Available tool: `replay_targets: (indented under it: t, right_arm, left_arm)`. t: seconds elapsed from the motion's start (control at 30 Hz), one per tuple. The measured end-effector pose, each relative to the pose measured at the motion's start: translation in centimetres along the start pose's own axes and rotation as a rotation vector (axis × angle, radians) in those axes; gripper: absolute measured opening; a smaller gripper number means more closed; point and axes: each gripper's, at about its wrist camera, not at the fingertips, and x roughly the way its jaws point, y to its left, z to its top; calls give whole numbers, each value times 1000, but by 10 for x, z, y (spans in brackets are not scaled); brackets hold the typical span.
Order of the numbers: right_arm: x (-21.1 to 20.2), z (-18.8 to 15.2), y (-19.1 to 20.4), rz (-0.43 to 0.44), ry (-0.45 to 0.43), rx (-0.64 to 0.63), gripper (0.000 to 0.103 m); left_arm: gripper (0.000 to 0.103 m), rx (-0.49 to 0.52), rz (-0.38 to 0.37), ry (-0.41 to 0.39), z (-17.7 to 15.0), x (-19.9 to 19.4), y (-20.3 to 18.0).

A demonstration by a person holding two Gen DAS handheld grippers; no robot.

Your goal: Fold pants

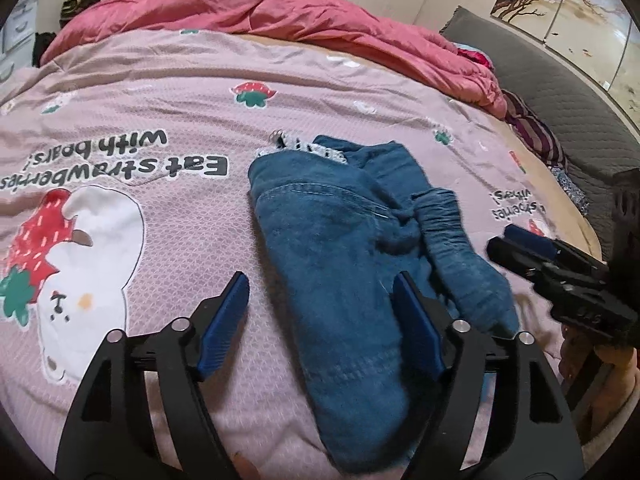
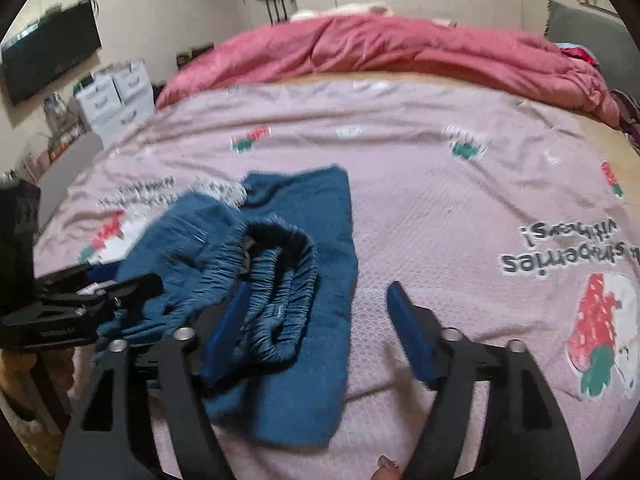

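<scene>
Blue pants [image 1: 332,248] lie crumpled on the pink strawberry bedspread [image 1: 160,112]. Their elastic waistband [image 2: 280,276] gapes open toward me in the right wrist view, where the pants [image 2: 316,216] lie left of centre. My left gripper [image 1: 322,292] is open and empty, its jaws straddling one pant leg just above it. My right gripper [image 2: 316,304] is open and empty, its left finger [image 2: 224,332] beside the waistband. The right gripper also shows at the right edge of the left wrist view [image 1: 520,246], and the left gripper at the left edge of the right wrist view [image 2: 116,284].
A bunched pink-red duvet [image 1: 260,12] lies across the far side of the bed. A grey headboard [image 1: 560,80] and striped clothes [image 1: 536,132] are at the right. White drawers [image 2: 116,96] and a wall TV [image 2: 48,52] stand left of the bed.
</scene>
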Motion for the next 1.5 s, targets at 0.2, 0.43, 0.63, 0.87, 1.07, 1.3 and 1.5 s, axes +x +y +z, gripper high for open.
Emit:
replay_targets:
  t: [0.2,0.43,0.63,0.87,1.07,1.3,1.5]
  right_arm:
    - [-46,-14,-5,21,-122,39,96]
    - [-78,-53,-1,-5,-174,46,98]
    - [-79,-85,26,-48,-128,-45,98]
    - [-77,-90,37,-84,-125,-108,98]
    - [-78,-91,38,-82,-128,-107,98]
    - [-77,-92,31,-78,-117,-71,98]
    - [-77,-92,28,-66,-118,-49,98]
  left_arm:
    - [83,16,-12,-35,-16,-29,-10]
    - [93,35,-27,-51,-47,-56,-26]
    - [93,41,-5,-35,-76,-63,-29]
    - [93,-1,11,-11,-93,-61,-22]
    - [93,-23,26,-14,-94,-63,-18]
    - [93,-31,38,-19,-92,-65,-16]
    - [93,-26,49,-20,-91,-65,-17]
